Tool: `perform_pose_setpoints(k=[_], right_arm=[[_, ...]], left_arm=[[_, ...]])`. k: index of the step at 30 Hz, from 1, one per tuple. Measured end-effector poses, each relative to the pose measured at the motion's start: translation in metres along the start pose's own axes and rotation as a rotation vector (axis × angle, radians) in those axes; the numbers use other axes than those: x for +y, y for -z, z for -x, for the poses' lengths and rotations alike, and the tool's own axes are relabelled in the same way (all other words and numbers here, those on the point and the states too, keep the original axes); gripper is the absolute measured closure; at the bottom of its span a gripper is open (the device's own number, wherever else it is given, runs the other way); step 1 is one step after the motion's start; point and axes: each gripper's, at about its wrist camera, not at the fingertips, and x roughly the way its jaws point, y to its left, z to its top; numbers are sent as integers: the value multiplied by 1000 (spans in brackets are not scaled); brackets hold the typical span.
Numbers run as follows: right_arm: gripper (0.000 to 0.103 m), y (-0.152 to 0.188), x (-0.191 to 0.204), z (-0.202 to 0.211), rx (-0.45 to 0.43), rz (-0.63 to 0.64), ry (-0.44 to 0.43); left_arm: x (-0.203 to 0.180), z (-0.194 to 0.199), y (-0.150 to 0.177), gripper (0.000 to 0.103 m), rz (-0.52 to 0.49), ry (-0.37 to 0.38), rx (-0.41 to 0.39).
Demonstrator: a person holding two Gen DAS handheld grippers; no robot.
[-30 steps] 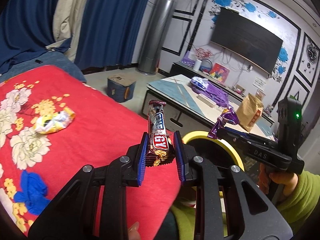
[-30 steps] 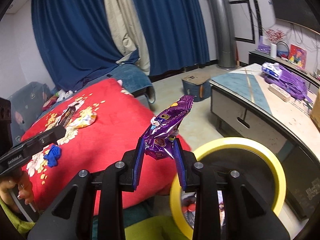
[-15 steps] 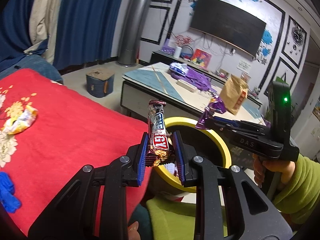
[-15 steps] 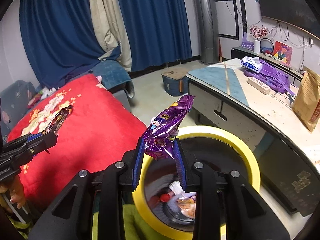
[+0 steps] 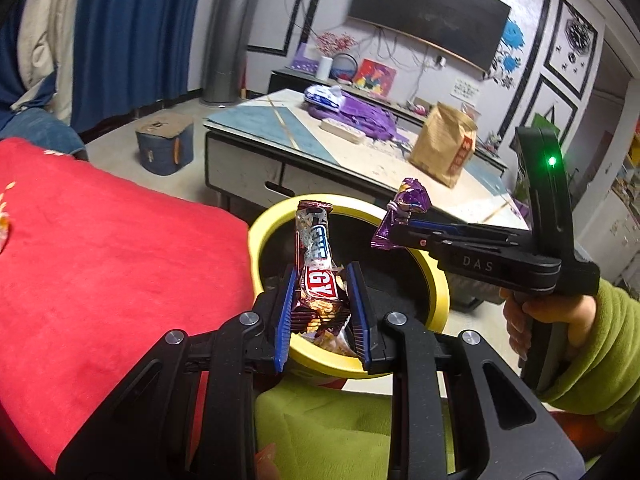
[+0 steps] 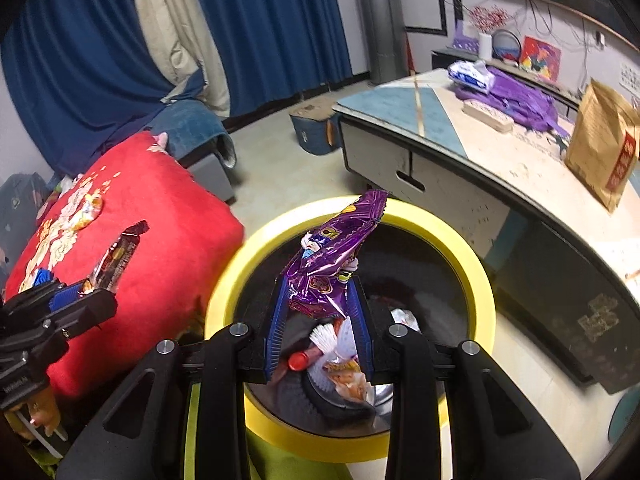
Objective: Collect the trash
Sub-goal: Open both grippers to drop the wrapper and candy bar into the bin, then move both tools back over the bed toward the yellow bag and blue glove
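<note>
Two wrappers are held, one in each gripper, and there is one trash bin [image 6: 476,276] with a yellow rim and a black inside.

The left gripper [image 5: 322,308] has its blue fingers [image 5: 285,316] closed on the lower part of a brown energy bar wrapper [image 5: 314,264]. The wrapper stands upright, with white letters on it and a crinkled top end. It is just above the bin's near rim, at about 6 o'clock of the opening.

The right gripper [image 6: 320,320] has its fingers [image 6: 278,320] closed on a shiny purple snack wrapper [image 6: 332,256]. The wrapper is crumpled and leans up toward 1 o'clock. It hangs over the open bin.

Only the right wrist view looks down into the bin. There, pieces of trash lie on the bottom: white crinkled paper, an orange printed packet and something with a red cap. This view also shows one more wrapper [image 6: 86,210], yellow and white, on the red blanket [image 6: 160,216] at 10 o'clock, and a blue item beside the flower print.

Only the left wrist view shows the hand [image 5: 548,320] in a green sleeve holding the right gripper, at 3 o'clock.

One brown paper bag [image 5: 444,148] stands on the bench [image 5: 280,120] behind the bin, next to purple cloth.
</note>
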Motion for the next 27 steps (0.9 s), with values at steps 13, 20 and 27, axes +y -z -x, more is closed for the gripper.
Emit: perform_pose_setpoints(k=[13, 20, 27], right_arm=[[57, 5, -36, 0, 17, -134, 34], [42, 1, -37, 6, -25, -155, 45], [29, -4, -13, 27, -148, -95, 24]], left_arm=[[-6, -46, -4, 54, -15, 26, 72], [5, -27, -8, 10, 23, -27, 10], [15, 0, -10, 10, 36, -130, -57]])
